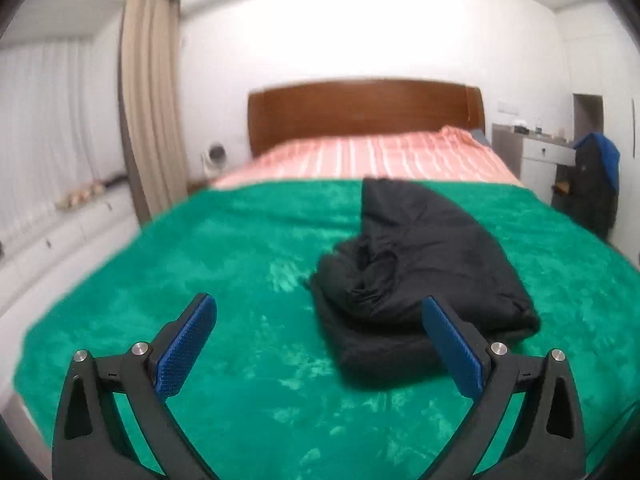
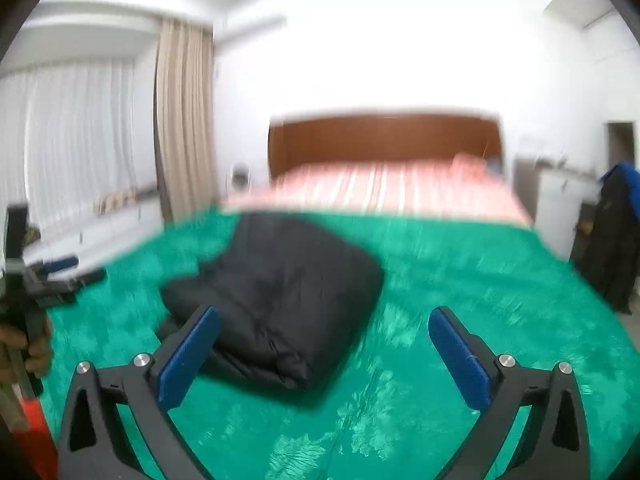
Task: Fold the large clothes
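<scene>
Folded black garment [image 1: 420,264] ahead, right of spread left claw [image 1: 320,340]

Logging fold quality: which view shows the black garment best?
Left wrist view: the black garment is sharp, showing its bunched top layer over a flat lower layer. The right wrist view shows it blurred by motion, a smooth bundle on the green blanket.

Left claw [image 1: 318,338] and right claw [image 2: 324,350], black forked arms, blue textured pads [image 1: 186,350], silver round screws.
</scene>
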Demonstrator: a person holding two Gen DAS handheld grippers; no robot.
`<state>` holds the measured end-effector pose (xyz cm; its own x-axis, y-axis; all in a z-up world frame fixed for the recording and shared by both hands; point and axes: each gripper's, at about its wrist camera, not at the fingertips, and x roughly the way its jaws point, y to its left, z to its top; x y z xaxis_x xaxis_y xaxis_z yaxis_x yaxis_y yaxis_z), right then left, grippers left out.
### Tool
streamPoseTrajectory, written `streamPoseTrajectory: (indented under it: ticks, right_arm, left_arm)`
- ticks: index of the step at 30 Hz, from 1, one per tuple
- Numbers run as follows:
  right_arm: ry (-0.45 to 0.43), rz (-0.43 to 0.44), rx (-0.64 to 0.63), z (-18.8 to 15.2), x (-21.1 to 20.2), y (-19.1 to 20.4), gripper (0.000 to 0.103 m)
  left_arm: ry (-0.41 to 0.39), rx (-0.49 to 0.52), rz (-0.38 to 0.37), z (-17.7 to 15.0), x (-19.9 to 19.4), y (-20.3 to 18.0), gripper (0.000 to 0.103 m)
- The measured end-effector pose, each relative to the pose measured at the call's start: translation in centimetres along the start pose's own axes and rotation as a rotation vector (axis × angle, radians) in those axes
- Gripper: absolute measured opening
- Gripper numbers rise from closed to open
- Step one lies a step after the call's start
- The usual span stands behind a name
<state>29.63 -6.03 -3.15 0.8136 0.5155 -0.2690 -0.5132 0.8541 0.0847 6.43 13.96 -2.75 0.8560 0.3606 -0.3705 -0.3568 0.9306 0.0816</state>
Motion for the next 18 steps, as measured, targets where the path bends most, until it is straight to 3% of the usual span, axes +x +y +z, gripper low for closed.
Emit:
streamPoseTrajectory:
  ticks: [2, 4, 10, 18]
  right_arm:
    - [0.149, 0.020, 0.003, -0.8, -0.2, 0.2, 0.103]
    - [0.211, 0.030, 0.041, -2.2, -0.9, 0.1, 0.103]
    - [0.190, -0.036, 0.089, -4.2, -5.3, 0.7, 0.103]
    - [0.214, -0.055, 0.120, -4.7, -9.5, 1.4, 0.103]
  left_arm:
    - [0.003, -0.016, -0.002, 0.2, -1.0, 0.5, 0.103]
    - [0.042, -0.042, -0.008, 1.0, -1.5, -0.1, 0.103]
    - [0.171, -0.060, 0.011, -1.7, -3.2, -2.3, 0.103]
    - [0.261, -0.053, -0.044, -4.4, -4.4, -4.2, 0.103]
